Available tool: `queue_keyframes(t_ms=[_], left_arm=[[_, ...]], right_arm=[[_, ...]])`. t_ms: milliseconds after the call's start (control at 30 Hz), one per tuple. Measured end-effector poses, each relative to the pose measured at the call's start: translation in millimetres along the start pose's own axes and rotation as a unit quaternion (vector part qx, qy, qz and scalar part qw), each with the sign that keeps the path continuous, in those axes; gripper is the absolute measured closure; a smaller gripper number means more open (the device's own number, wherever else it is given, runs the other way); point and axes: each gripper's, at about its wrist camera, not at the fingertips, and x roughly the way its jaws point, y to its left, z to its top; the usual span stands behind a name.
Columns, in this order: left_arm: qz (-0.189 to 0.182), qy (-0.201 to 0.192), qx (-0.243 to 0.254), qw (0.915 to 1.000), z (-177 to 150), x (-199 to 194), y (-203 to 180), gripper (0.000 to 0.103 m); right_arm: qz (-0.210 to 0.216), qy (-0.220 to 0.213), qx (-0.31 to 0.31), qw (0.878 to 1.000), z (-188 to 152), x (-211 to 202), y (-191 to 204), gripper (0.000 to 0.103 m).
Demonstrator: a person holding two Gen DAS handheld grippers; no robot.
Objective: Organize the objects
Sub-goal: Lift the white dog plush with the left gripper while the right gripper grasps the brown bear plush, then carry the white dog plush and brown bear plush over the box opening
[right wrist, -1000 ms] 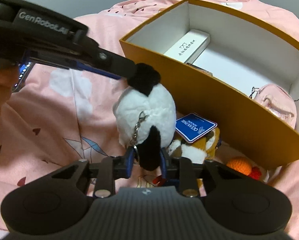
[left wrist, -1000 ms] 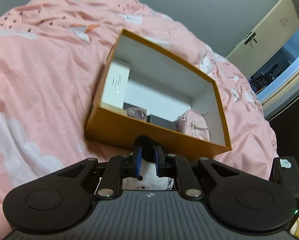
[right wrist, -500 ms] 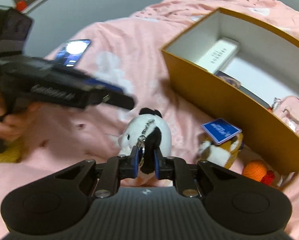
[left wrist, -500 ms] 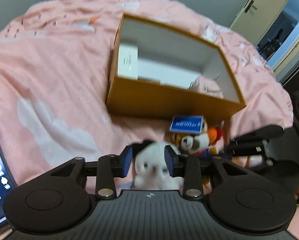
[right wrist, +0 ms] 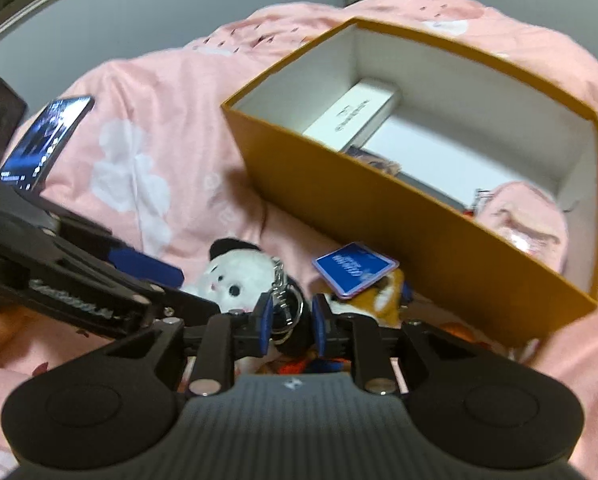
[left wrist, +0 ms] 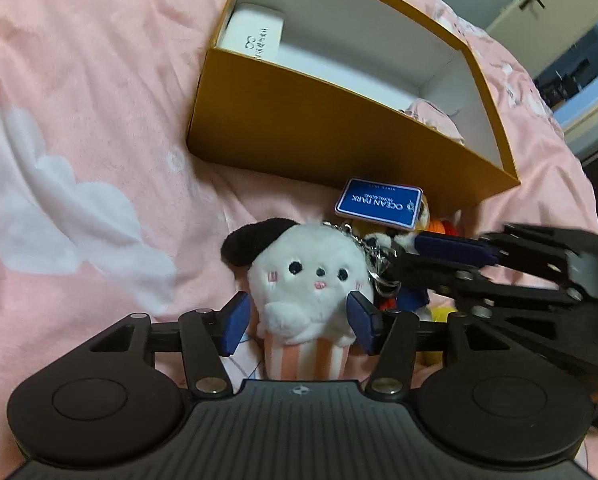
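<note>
A: Item one, the white plush [left wrist: 307, 280]?
B: White head, one black ear up-left, pink striped base; lies face-up on the pink bedspread [left wrist: 79, 128], in front of the orange box [left wrist: 339, 128] and outside it. A metal keyring [right wrist: 285, 304] hangs off its right side.

A: Left gripper [left wrist: 297, 322]?
B: Jaws wide, having just been opening. The plush sits between the blue pads; neither pad presses it, a gap shows on both sides.

A: Right gripper [right wrist: 287, 320]?
B: Jaws narrow, opened a little just now. The black ear and the keyring lie between the pads. The left wrist view shows its fingers reaching in from the right to the ring. Whether the pads bear on the ear, cannot tell.

A: Beside the plush?
B: A tiger-coloured plush [right wrist: 383, 296] carrying a blue tag [left wrist: 379, 202], touching the box's near wall; an orange knitted piece [left wrist: 443, 226] behind it.

A: Box contents?
B: White carton [left wrist: 257, 38] in the far-left corner, a pink pouch [right wrist: 527, 220] in the near-right corner, a dark flat item between, unclear.

A: Other?
B: A lit phone [right wrist: 47, 140] at the left, mounted on the left gripper's rig.
</note>
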Motion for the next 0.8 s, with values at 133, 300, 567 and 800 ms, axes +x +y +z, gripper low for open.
queue_keyframes(t_ms=[133, 300, 567, 800], left_arm=[[-0.005, 0.0, -0.007, 1.0, 1, 6, -1, 0.037], [-0.003, 0.007, 0.003, 1.0, 2, 18, -6, 0.028], [-0.011, 0.011, -0.011, 0.9998, 5, 35, 2, 0.022], [-0.015, 0.005, -0.011, 0.9998, 4, 31, 4, 0.031]], right_arm=[[-0.038, -0.003, 0.011, 0.999, -11, -11, -8, 0.065], [-0.032, 0.03, 0.038, 0.998, -25, 0, -18, 0.063], [0.004, 0.052, 0.077, 0.996, -29, 28, -33, 0.062], [0.041, 0.057, 0.13, 0.989, -34, 36, -47, 0.065]])
